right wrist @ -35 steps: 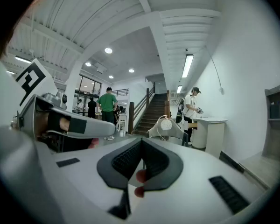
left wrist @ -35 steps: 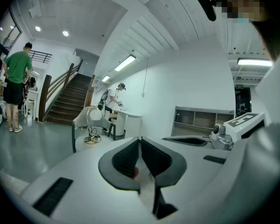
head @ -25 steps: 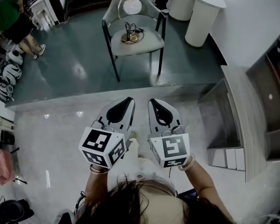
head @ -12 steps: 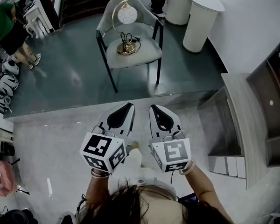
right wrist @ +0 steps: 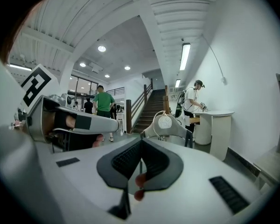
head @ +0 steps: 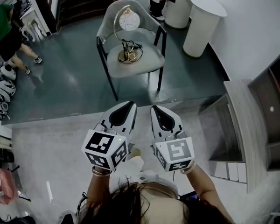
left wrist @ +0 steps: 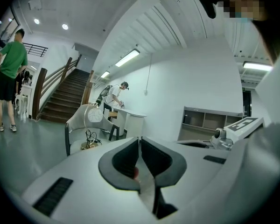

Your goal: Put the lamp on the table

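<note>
Head view: lamp (head: 127, 21), chair (head: 144, 62) closer than before.

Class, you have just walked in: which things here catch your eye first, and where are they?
A gold lamp with a round white globe sits on a grey chair across the dark floor. Nearest, the left gripper and right gripper are held side by side, both shut and empty.

The lamp (head: 127, 20) had a round white shade, a gold arc and base, and a black cord. The chair (head: 142, 62) was pale grey with black legs. The left gripper (head: 129, 103) and right gripper (head: 154, 108) were light grey with black jaw linings, and their cubes bore black-and-white square markers. The floor (head: 70, 78) was dark teal, and the table (head: 200, 8) white.
</note>
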`<move>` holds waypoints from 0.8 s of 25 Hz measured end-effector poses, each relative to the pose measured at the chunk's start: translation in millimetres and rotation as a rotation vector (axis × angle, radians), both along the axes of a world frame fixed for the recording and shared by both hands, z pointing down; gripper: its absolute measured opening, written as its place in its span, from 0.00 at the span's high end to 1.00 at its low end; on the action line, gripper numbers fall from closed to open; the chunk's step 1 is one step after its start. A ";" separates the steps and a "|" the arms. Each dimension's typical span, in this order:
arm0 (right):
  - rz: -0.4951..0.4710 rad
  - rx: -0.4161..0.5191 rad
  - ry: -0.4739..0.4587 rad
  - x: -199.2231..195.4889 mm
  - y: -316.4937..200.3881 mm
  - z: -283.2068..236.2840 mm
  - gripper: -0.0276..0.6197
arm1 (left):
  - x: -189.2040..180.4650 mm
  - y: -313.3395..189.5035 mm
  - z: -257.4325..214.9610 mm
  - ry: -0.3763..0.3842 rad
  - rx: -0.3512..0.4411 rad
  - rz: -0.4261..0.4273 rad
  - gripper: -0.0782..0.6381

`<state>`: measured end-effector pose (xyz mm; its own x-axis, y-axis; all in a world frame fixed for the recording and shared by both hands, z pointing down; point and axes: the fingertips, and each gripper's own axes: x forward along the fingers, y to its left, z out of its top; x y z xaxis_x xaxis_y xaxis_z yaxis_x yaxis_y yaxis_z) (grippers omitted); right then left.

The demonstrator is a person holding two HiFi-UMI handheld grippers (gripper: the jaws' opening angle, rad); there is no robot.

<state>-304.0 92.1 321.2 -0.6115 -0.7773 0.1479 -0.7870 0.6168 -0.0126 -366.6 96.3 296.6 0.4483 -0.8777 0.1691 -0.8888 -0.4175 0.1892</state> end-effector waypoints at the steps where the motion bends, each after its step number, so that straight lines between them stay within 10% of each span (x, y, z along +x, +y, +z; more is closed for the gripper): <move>1: -0.001 -0.001 0.002 -3.7 -5.2 -0.7 0.92 | -3.7 -4.7 -0.8 0.002 0.002 0.001 0.85; 20: 0.026 -0.006 0.037 -43.3 -75.4 -1.2 0.92 | -53.6 -76.0 3.6 0.050 -0.004 0.010 0.85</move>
<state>-347.3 16.7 320.0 -0.5848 -0.7921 0.1750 -0.8031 0.5957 0.0128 -420.2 20.3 300.2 0.4649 -0.8727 0.1492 -0.8740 -0.4253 0.2351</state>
